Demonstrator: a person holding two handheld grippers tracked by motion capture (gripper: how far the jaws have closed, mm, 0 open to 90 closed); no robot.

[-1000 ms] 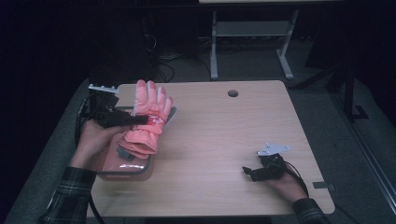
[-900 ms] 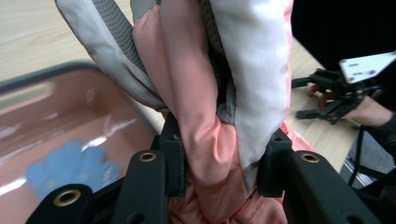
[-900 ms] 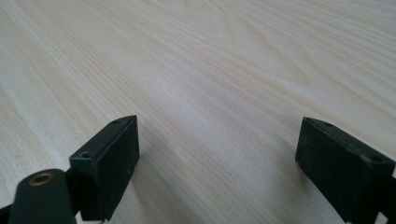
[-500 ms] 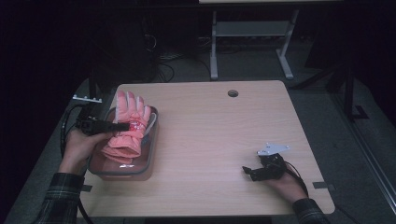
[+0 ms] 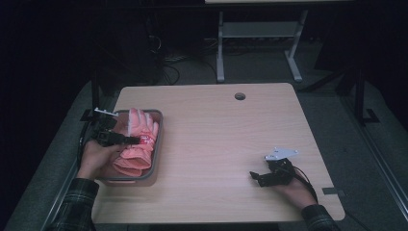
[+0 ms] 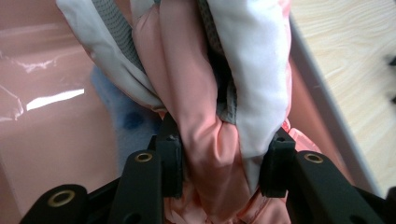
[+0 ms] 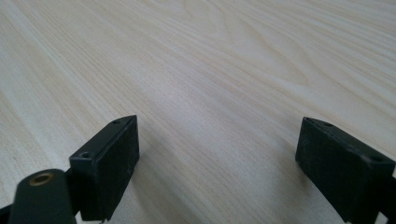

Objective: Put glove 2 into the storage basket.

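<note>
A pink and white padded glove (image 5: 140, 129) lies in a grey-rimmed bin (image 5: 159, 139) at the table's left side. My left gripper (image 5: 136, 140) reaches into the bin from the left. In the left gripper view its pads (image 6: 172, 161) still press on a bunched fold of the glove (image 6: 201, 93). Its jaws have just been opening a little, with the glove still between them. My right gripper (image 5: 253, 176) rests low on the table (image 5: 231, 139) at the front right. In the right gripper view its jaws stand wide apart over bare wood, so my right gripper (image 7: 217, 158) is open and holds nothing.
Something blue and fuzzy (image 6: 112, 102) lies in the bin under the glove. The bin's wall (image 6: 322, 112) runs close beside the glove. A round cable hole (image 5: 239, 96) sits near the table's far edge. A metal desk frame (image 5: 255, 33) stands on the floor beyond.
My left gripper has come down and to the left with the glove, from above the table into the bin. The right gripper has not moved.
</note>
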